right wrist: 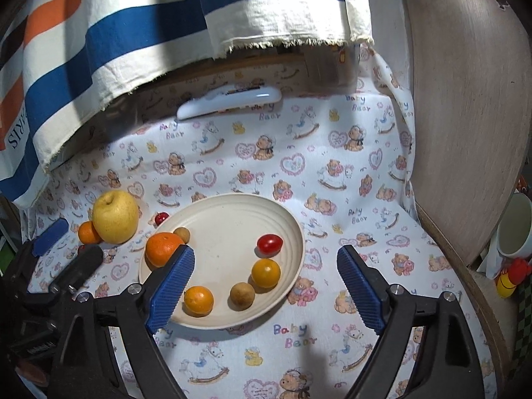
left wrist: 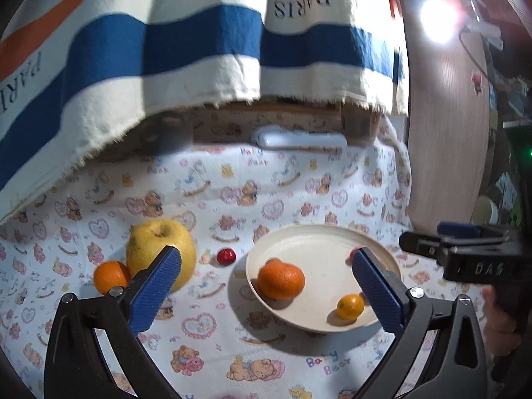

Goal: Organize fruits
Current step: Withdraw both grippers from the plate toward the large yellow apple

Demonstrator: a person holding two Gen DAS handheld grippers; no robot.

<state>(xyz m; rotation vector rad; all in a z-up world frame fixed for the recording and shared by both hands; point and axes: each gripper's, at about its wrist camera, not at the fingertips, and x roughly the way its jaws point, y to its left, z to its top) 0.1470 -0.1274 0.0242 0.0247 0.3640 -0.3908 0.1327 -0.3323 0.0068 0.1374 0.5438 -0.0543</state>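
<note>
A cream plate sits on the bear-print cloth and holds several fruits: a tangerine, a cherry tomato, small oranges and brown round fruits. Left of the plate, on the cloth, lie a yellow apple, an orange and a small red fruit. My right gripper hangs open above the plate's near edge with nothing between its fingers. My left gripper is open too, between the apple and the plate, holding nothing.
A striped blue, orange and cream towel hangs over the back. A white oblong object lies under it. A wooden panel closes the right side, with a mug and a red and yellow toy beyond.
</note>
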